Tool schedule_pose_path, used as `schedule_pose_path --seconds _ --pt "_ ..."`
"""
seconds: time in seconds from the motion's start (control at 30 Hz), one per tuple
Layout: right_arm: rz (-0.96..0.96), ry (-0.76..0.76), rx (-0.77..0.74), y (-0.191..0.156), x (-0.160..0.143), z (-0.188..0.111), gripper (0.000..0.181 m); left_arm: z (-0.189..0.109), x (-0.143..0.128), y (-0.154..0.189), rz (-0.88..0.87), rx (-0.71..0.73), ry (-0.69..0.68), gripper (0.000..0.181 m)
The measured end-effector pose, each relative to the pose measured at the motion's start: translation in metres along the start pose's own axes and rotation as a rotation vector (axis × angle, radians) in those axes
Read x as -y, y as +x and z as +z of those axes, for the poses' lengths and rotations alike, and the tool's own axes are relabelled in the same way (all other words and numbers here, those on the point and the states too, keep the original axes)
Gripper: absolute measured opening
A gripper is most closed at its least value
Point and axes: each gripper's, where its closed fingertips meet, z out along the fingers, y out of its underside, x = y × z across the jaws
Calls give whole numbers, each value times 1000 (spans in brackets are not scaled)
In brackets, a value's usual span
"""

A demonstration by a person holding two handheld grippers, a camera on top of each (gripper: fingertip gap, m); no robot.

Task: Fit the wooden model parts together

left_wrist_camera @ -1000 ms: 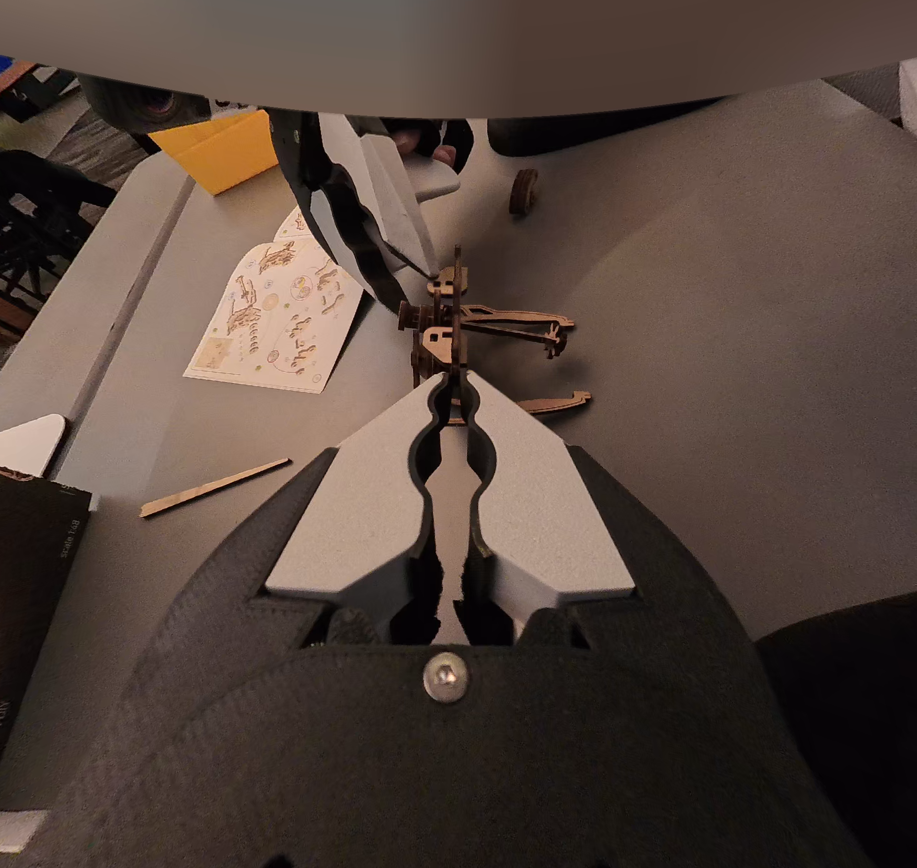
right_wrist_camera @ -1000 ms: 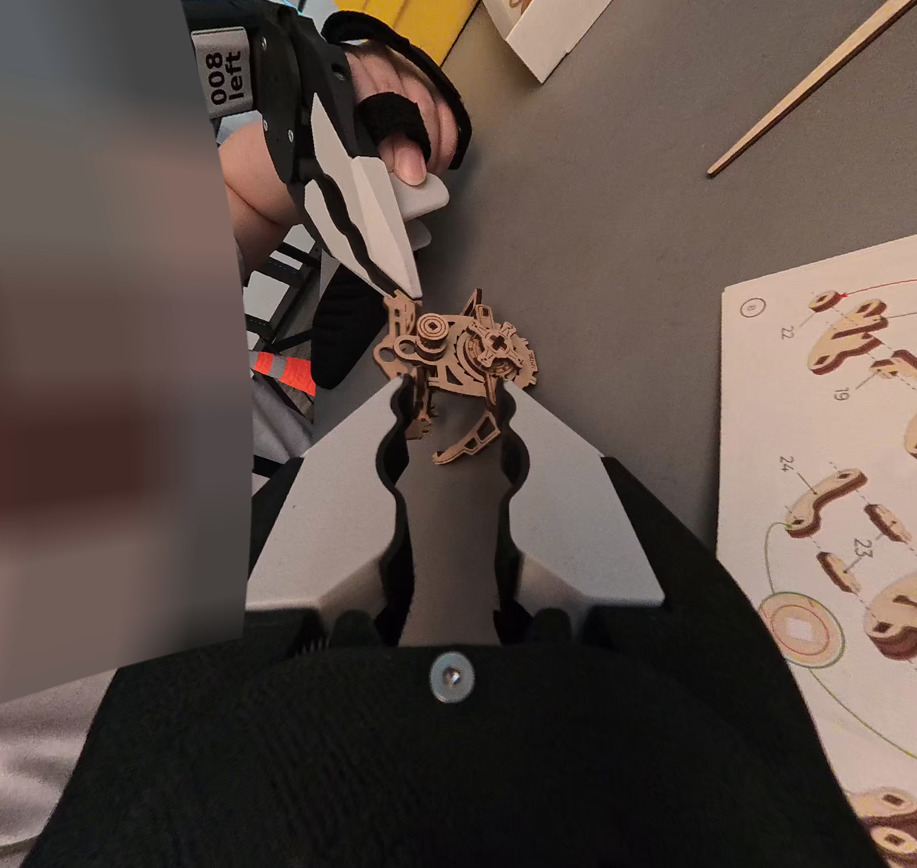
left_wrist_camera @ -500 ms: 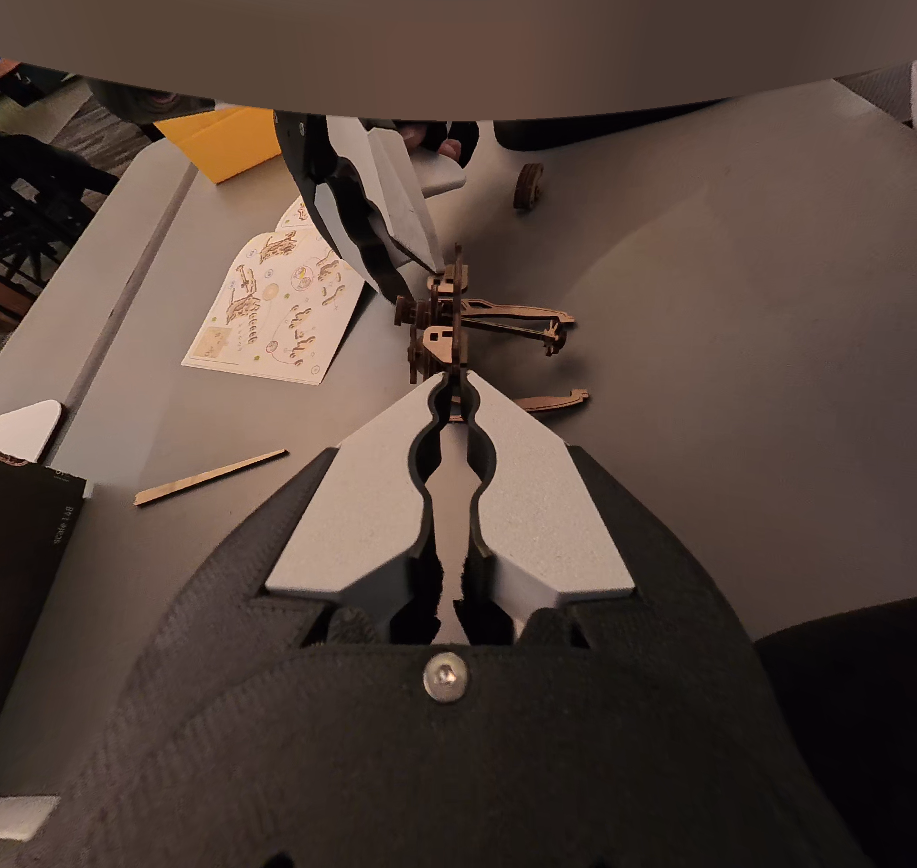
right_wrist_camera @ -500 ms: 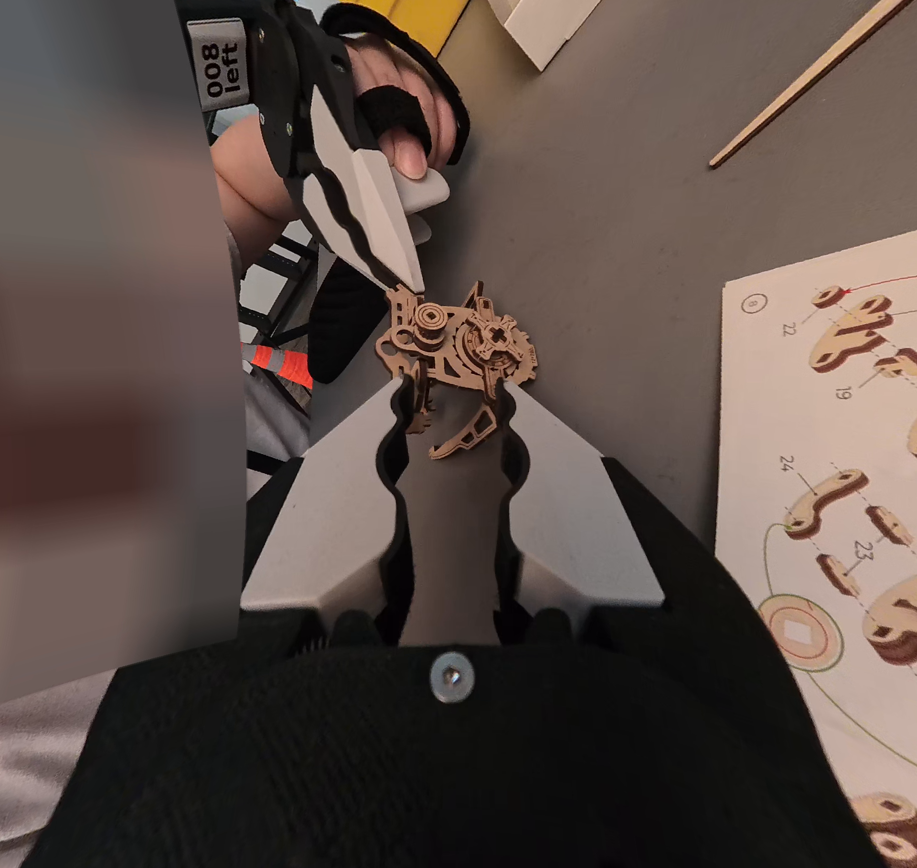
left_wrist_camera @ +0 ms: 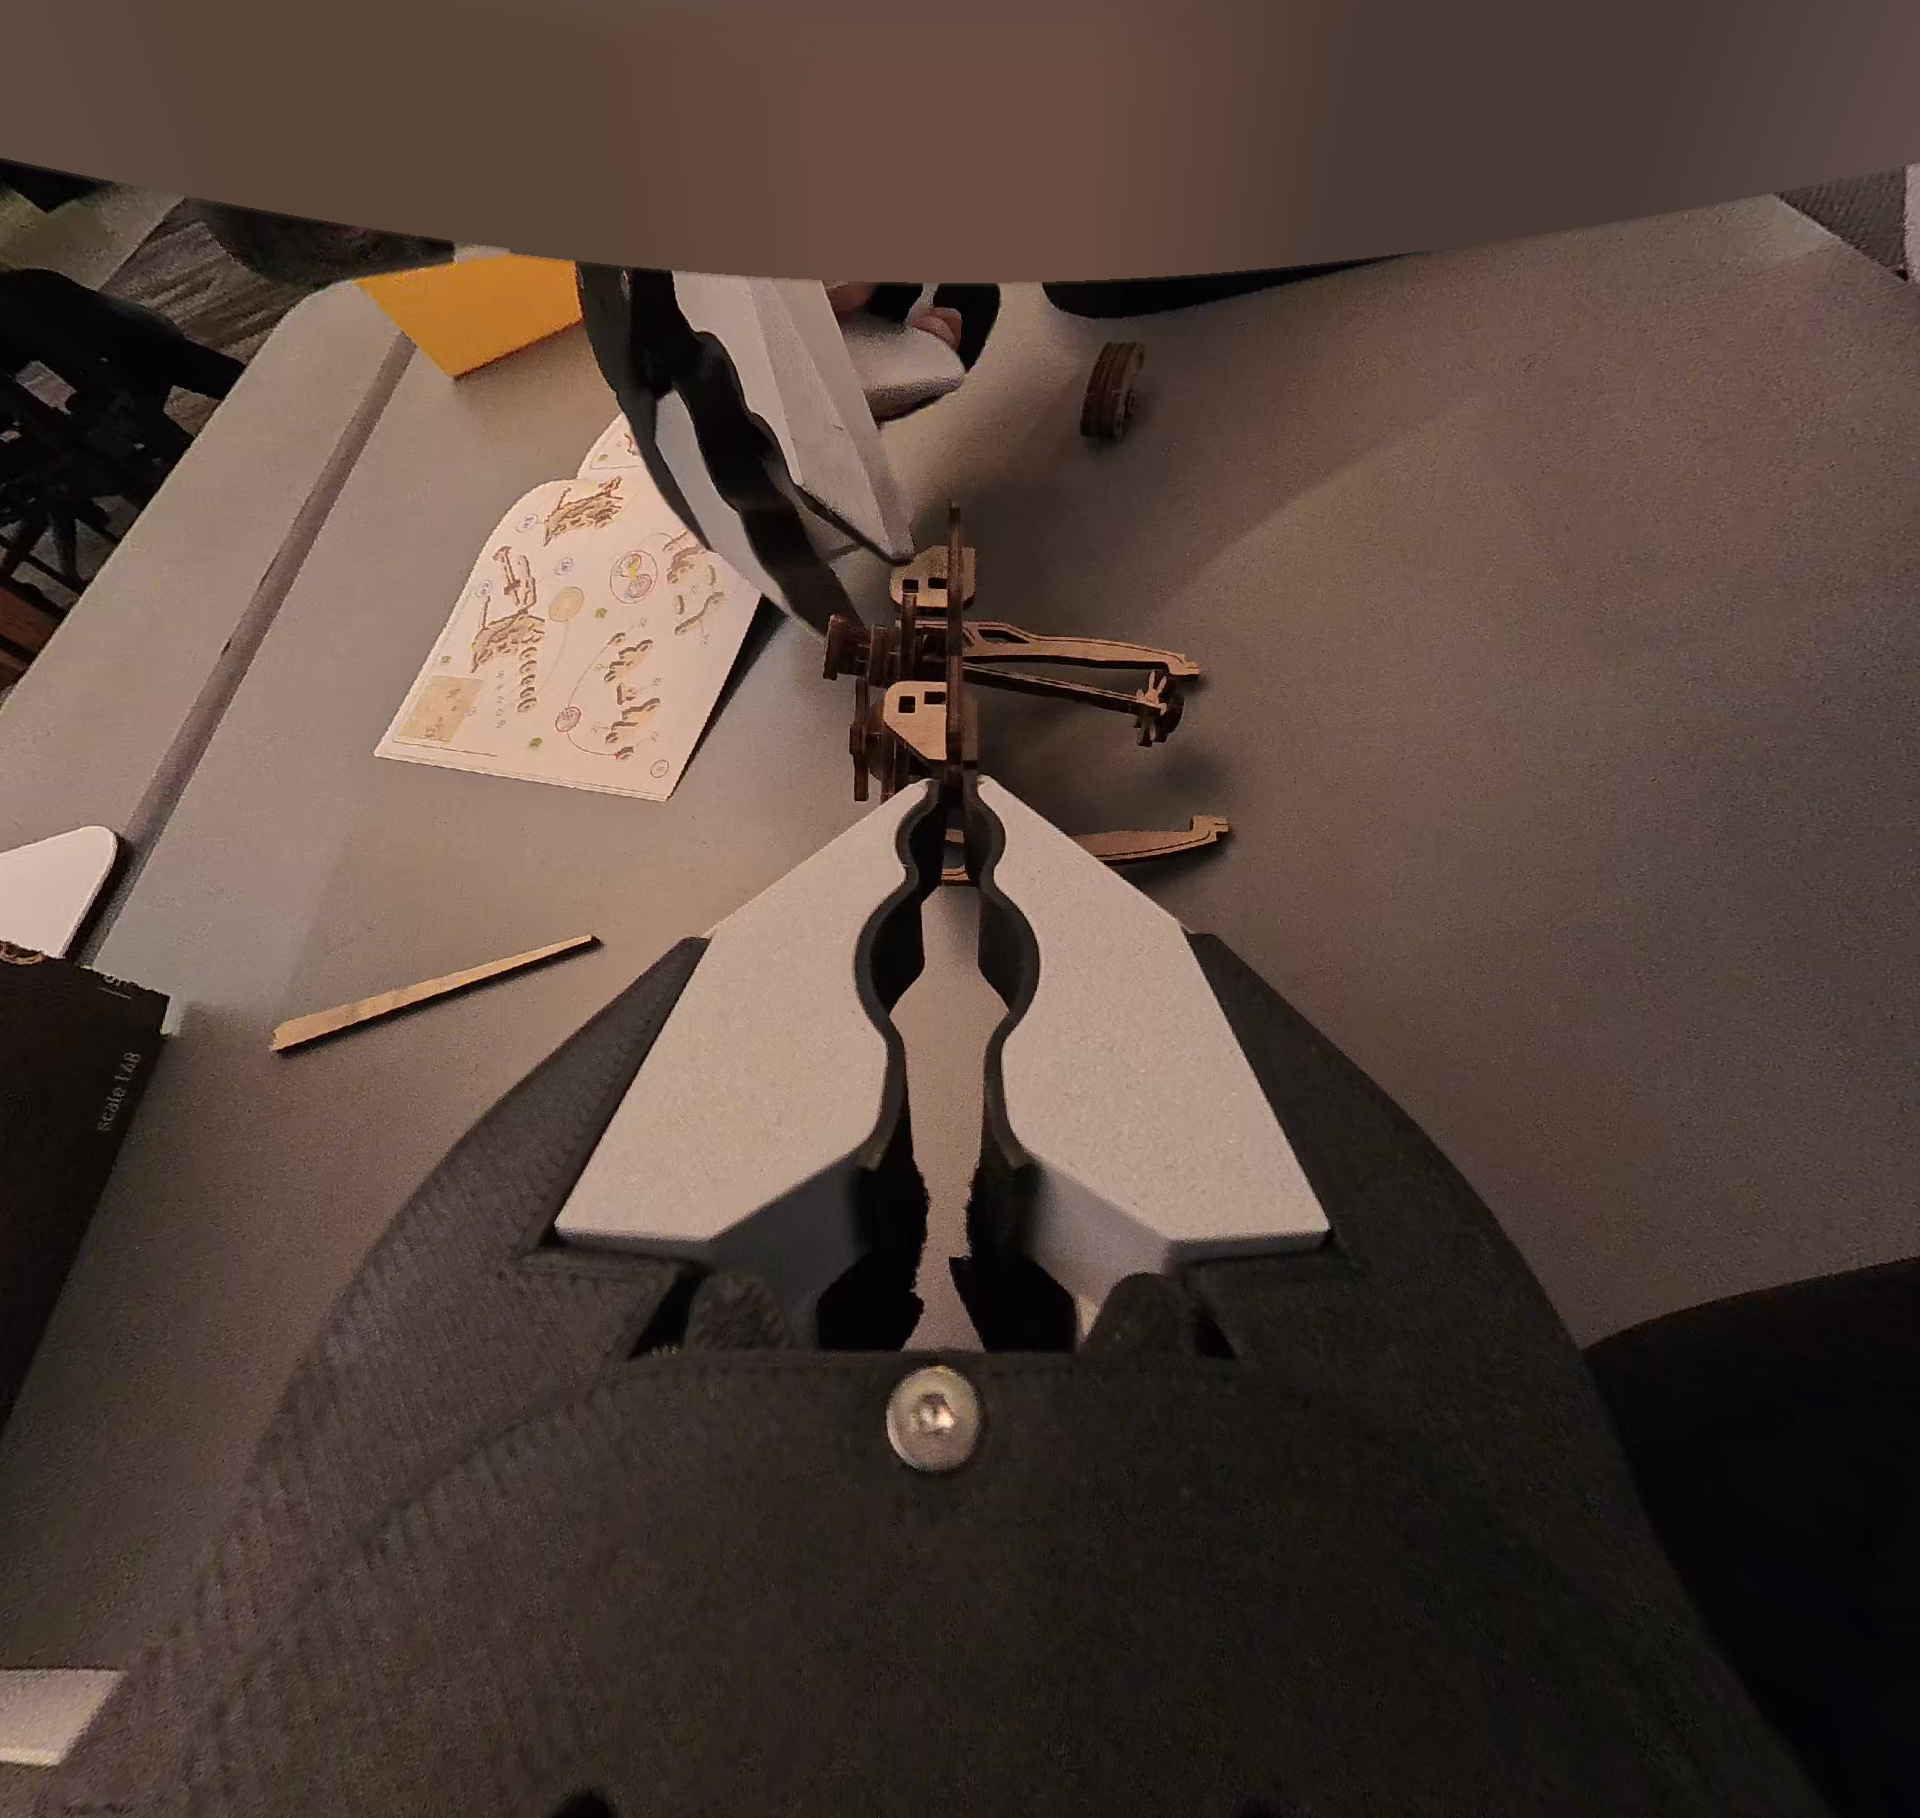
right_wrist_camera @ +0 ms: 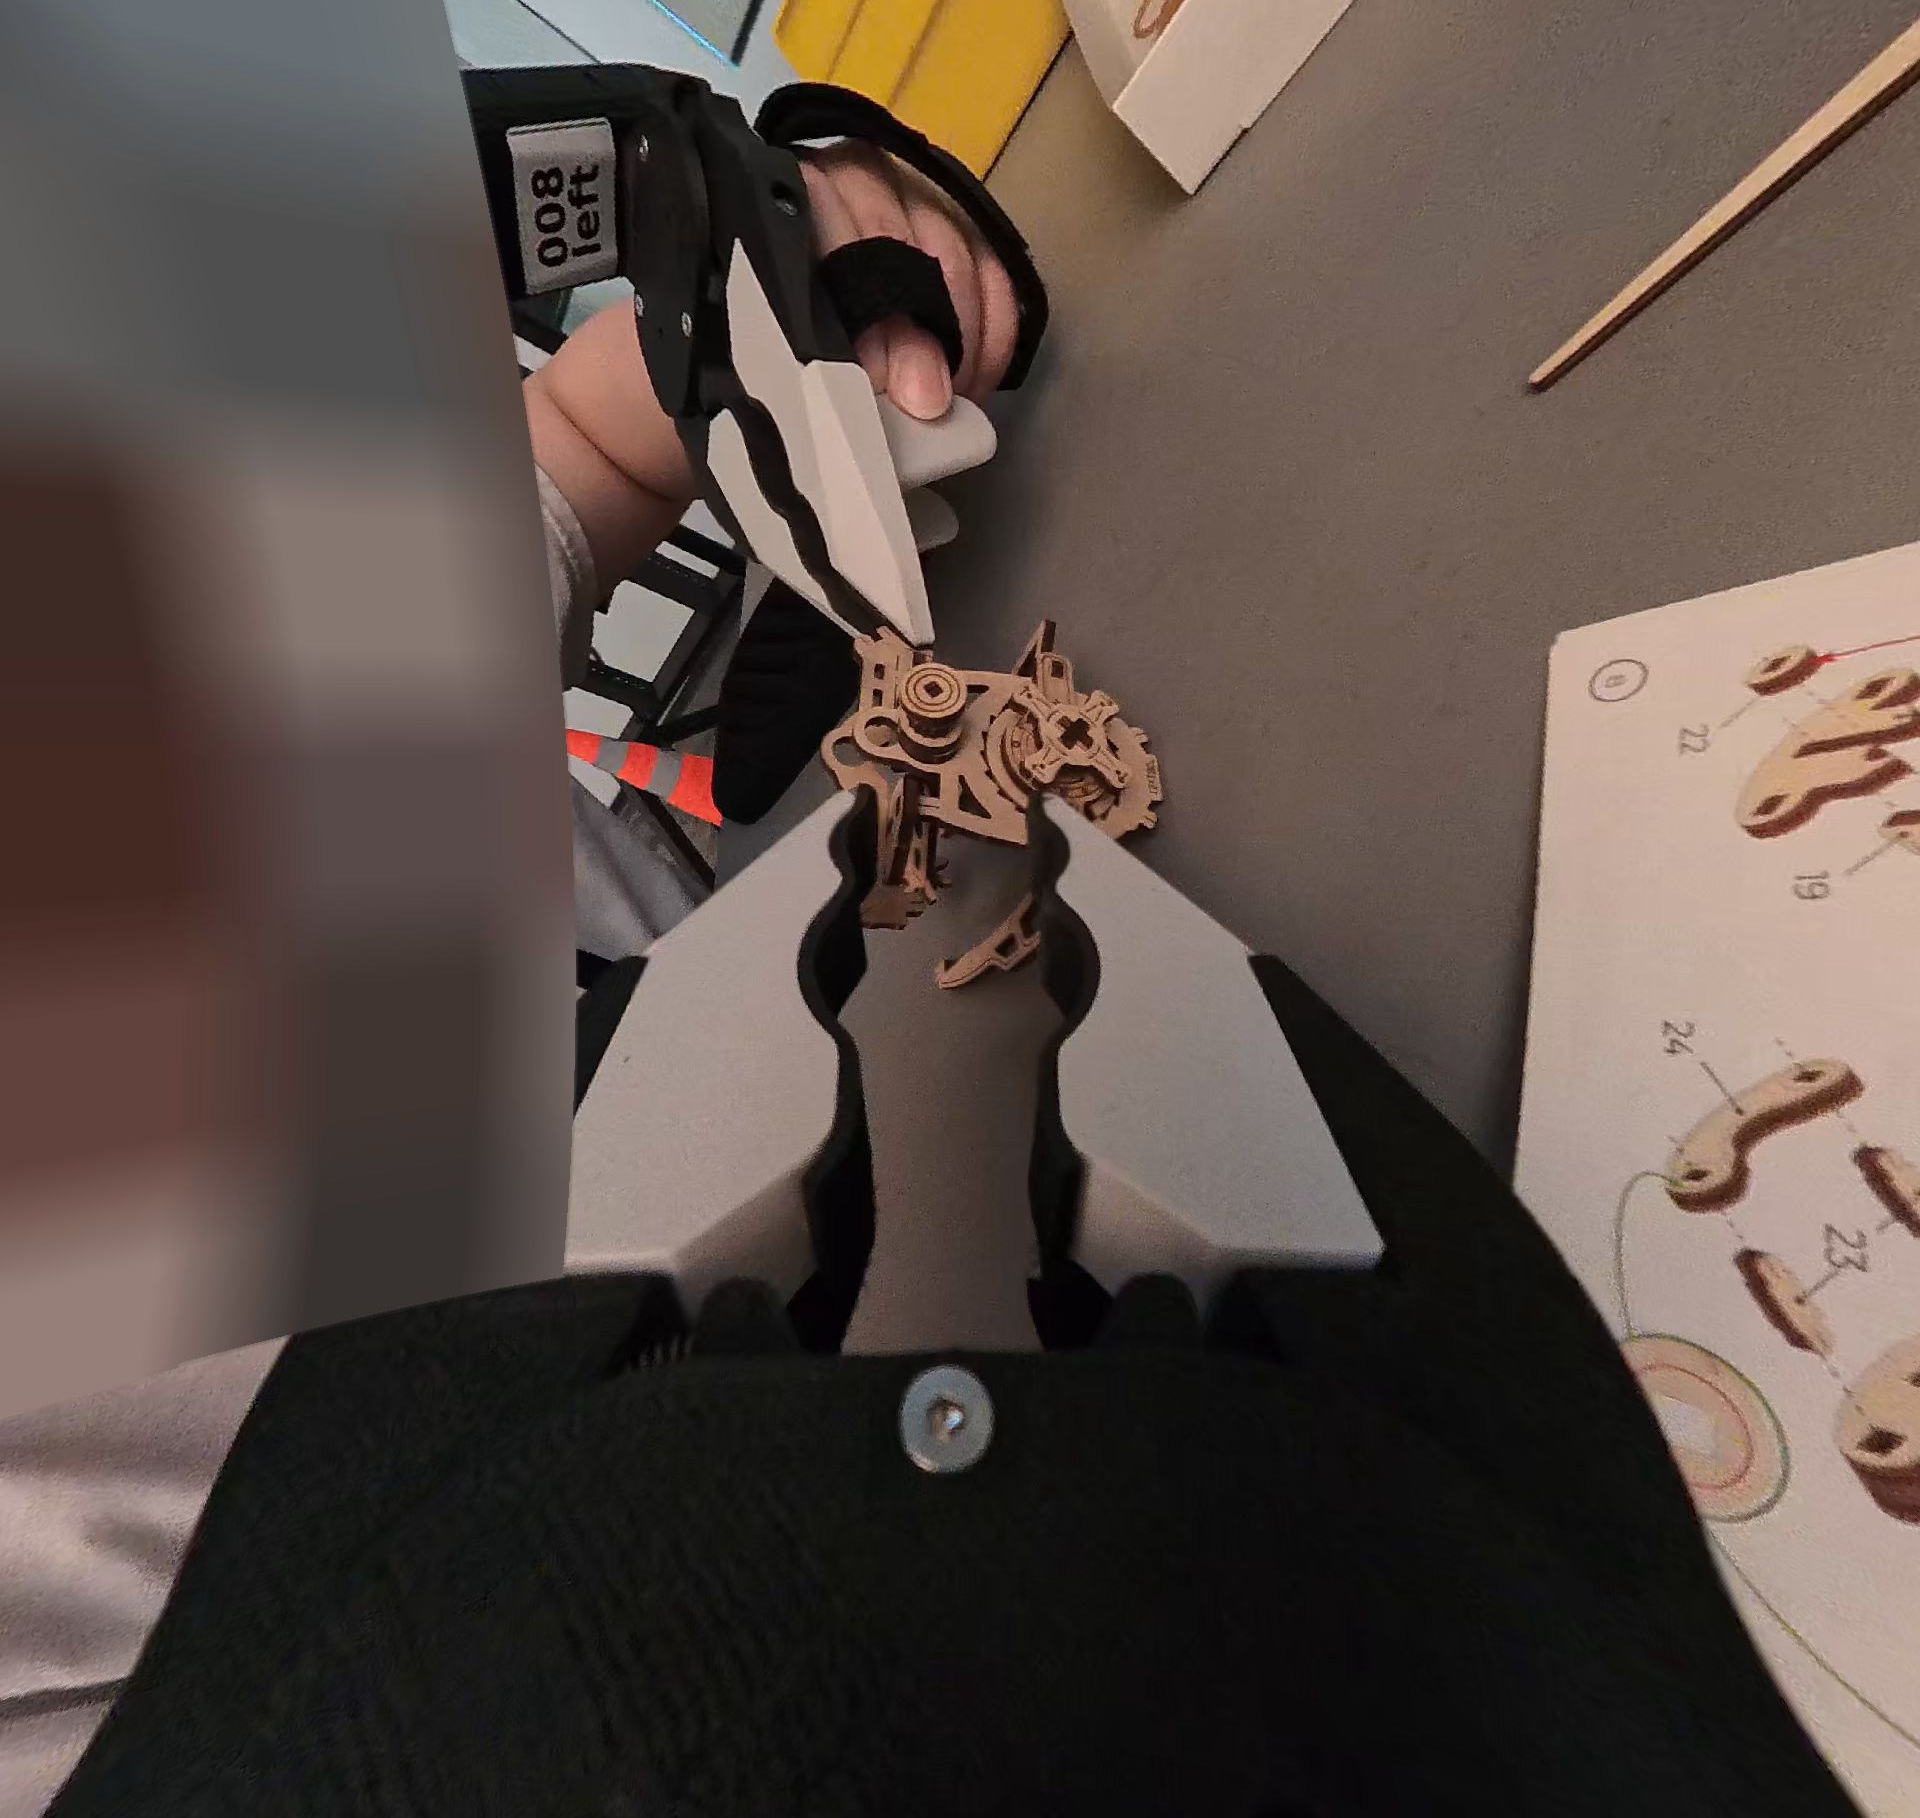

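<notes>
Instruction sheet (right_wrist_camera: 1756, 1093) cut off at the right edge; white box (right_wrist_camera: 1226, 12) cropped at the top.

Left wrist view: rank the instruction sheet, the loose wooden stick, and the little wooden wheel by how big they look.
1. Instruction sheet
2. Wooden stick
3. Wooden wheel
The wheel lies farthest from the camera, so it may look smaller than it is.

Dim, warm light over the grey table (left_wrist_camera: 1507, 542) in the left wrist view, with a broad soft shadow across its far right part. The right wrist view is brighter and crisper. Wide-angle bending at all edges; the instruction sheet (right_wrist_camera: 1766, 1093) blurs near the right edge.
</notes>
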Motion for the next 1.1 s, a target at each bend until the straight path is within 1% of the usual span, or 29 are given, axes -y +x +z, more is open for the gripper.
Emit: schedule_pose_path --seconds 0.33,0.43,0.57,0.7,0.87,1.1 --pt "-14 -19 -26 4 -3 2 26 0 1 1 9 0 -3 0" --pt "-44 -17 -52 7 -3 2 29 0 2 1 11 5 -1 0" --pt "-8 0 -24 8 -3 3 30 0 1 1 11 5 -4 0" --pt "-39 -5 -31 8 -2 3 31 -1 0 0 5 4 -3 0" --pt "-1 -11 -6 7 -2 5 30 -2 -1 0 2 5 -4 0" --pt "39 -27 -21 8 -3 4 30 -1 0 -1 2 -1 -3 0"
